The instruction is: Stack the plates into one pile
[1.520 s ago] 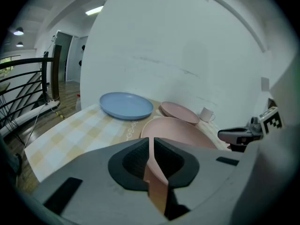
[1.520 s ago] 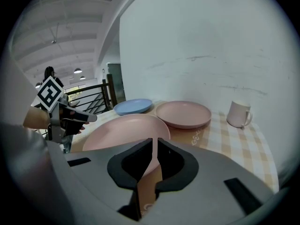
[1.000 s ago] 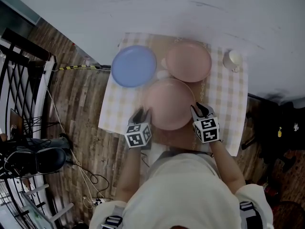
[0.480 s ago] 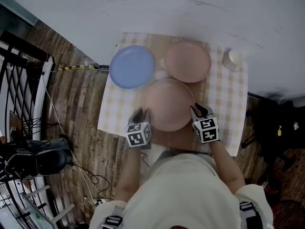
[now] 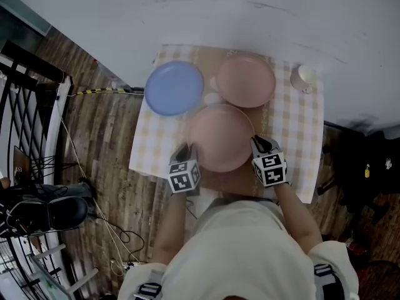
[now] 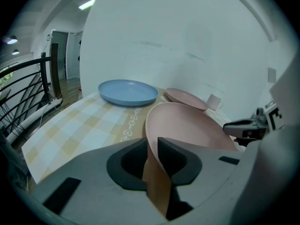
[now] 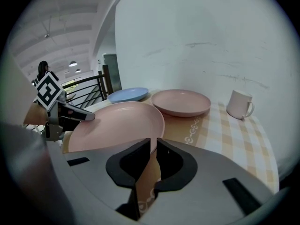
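Note:
Three plates lie on the checked tablecloth (image 5: 150, 145): a blue plate (image 5: 174, 87) at the far left, a pink plate (image 5: 246, 80) at the far right, and a second pink plate (image 5: 220, 136) nearest me. My left gripper (image 5: 185, 152) is at the near plate's left rim and my right gripper (image 5: 260, 145) at its right rim. In the left gripper view the jaws (image 6: 152, 146) are closing, with the near pink plate's (image 6: 187, 125) rim pinched between the pads. In the right gripper view the jaws (image 7: 153, 146) are also closing on that plate's (image 7: 117, 121) rim.
A white cup (image 5: 304, 77) stands at the table's far right corner, beside the far pink plate. The white wall runs along the table's far edge. A black railing (image 5: 25, 124) and cables lie on the wooden floor to the left.
Both grippers have stayed at the near pink plate's two sides, and their fingers look drawn closer onto its rim. The plates have not moved.

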The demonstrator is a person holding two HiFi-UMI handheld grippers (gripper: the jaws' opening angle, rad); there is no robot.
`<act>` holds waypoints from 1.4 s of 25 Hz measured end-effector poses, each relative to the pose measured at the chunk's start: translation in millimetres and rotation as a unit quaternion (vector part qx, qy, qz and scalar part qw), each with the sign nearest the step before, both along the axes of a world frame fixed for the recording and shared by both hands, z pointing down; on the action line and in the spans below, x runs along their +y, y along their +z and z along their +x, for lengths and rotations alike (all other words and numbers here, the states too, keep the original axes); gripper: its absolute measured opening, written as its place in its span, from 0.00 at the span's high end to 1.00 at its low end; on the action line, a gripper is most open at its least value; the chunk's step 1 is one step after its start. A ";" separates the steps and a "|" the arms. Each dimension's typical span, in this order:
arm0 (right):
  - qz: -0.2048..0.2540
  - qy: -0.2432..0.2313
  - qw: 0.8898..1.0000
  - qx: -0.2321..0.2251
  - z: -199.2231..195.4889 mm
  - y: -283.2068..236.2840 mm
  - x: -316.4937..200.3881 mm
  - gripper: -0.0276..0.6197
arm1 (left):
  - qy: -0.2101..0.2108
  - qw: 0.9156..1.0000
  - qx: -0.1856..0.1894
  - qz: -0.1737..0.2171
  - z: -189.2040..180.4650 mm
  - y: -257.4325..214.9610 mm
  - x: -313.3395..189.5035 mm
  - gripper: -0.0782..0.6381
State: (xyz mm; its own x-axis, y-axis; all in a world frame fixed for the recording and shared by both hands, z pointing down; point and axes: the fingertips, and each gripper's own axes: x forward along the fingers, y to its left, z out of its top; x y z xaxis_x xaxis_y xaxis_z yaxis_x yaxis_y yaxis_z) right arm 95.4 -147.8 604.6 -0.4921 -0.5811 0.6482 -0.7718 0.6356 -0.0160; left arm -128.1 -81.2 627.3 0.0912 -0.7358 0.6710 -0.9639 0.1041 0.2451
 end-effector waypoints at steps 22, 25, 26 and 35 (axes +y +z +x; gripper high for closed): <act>0.030 0.016 0.999 0.013 5.5 -4.1 25.4 0.95 | -0.012 1.000 -0.001 0.009 10.5 -7.5 30.6 0.79; 0.027 0.022 0.999 0.008 7.8 -2.8 23.4 0.95 | -0.012 1.000 -0.003 0.005 11.6 -5.6 35.6 0.79; 0.026 0.023 0.999 0.005 8.0 -2.4 22.7 0.95 | -0.013 1.000 -0.002 0.004 11.9 -5.3 37.0 0.79; -0.011 0.051 0.998 -0.039 15.5 -2.2 23.3 0.76 | -0.024 1.000 0.002 -0.007 14.6 1.5 51.3 0.79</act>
